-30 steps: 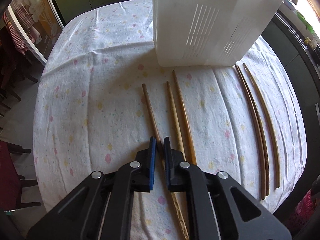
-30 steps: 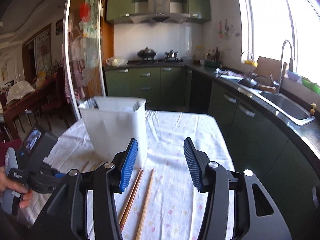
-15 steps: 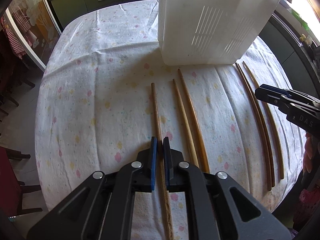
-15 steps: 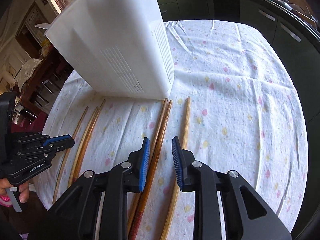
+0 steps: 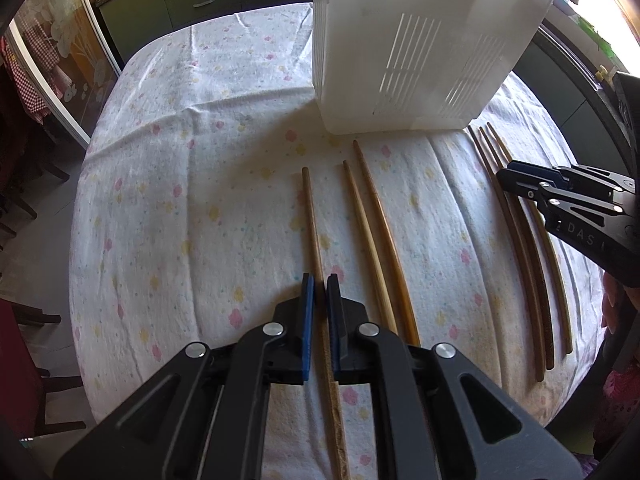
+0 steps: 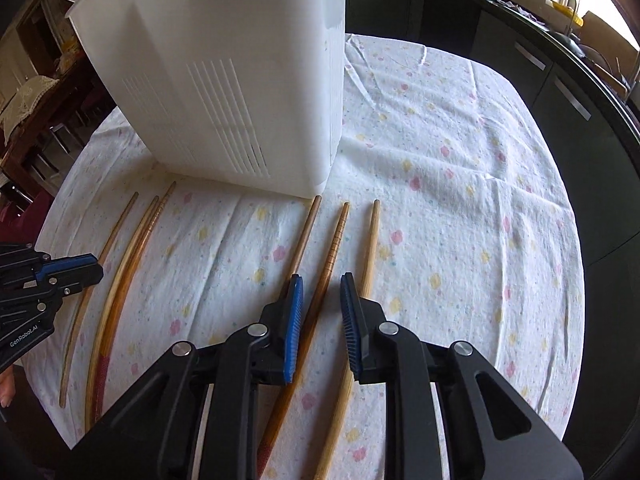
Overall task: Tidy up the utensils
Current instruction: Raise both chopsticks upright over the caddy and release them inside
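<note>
Several wooden chopsticks lie on the flowered tablecloth in front of a white slotted holder [image 5: 416, 44], also in the right wrist view [image 6: 224, 80]. My left gripper [image 5: 321, 280] is shut on the leftmost brown chopstick [image 5: 310, 208], which runs between its blue pads. Two more chopsticks [image 5: 376, 216] lie just right of it. My right gripper [image 6: 322, 280] is open, its jaws straddling the middle ringed chopstick [image 6: 334, 248] of three on the right side. It also shows from the side in the left wrist view [image 5: 516, 178].
The round table's cloth [image 6: 460, 168] drops off at the edge on all sides. Dark green kitchen cabinets [image 6: 560, 80] stand behind. Chairs [image 5: 24, 320] stand at the left. The left gripper also shows in the right wrist view [image 6: 86, 268] over the left chopsticks.
My right gripper has swung down from facing the kitchen to the table and narrowed over the right chopsticks. My left gripper has closed onto the leftmost chopstick.
</note>
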A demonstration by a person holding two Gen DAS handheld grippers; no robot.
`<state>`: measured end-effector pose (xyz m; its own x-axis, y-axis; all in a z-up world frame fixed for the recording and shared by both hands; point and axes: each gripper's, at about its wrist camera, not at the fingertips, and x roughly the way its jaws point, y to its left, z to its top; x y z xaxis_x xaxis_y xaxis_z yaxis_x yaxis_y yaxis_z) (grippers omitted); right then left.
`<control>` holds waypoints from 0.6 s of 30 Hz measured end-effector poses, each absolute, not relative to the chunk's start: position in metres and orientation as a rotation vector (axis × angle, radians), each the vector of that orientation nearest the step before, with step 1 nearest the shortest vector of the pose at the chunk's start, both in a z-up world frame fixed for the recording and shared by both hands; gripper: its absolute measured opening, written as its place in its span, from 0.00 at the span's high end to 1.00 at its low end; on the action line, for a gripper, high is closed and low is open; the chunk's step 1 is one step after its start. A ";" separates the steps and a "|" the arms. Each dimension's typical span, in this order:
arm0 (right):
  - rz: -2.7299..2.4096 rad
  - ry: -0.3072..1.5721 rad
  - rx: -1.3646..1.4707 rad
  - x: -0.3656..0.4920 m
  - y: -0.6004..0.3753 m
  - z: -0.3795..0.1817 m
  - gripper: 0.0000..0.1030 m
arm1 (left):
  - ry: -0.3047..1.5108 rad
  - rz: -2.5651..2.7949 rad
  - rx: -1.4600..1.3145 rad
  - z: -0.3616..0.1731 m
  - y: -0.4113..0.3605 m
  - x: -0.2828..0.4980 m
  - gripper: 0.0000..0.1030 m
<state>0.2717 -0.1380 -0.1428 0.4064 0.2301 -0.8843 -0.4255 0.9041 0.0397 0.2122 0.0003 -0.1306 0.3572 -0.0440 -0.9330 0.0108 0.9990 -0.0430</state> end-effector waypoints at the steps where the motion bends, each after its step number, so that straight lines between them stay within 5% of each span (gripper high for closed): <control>1: 0.425 1.083 -0.185 0.274 -0.138 -0.144 0.93 | 1.201 -0.040 -0.037 -0.130 0.001 0.212 0.93; 9: 0.567 1.014 0.105 0.264 -0.175 -0.104 0.94 | 1.133 -0.069 -0.101 -0.108 0.015 0.202 0.94; 18: 0.646 0.826 0.213 0.227 -0.205 -0.038 0.93 | 0.854 -0.166 -0.094 0.006 -0.002 0.167 0.95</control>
<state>0.2273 -0.2049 -0.0375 0.5007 0.6094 -0.6147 -0.4495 0.7900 0.4170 0.1673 -0.0021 0.0059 0.6453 -0.1835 -0.7415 0.1085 0.9829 -0.1488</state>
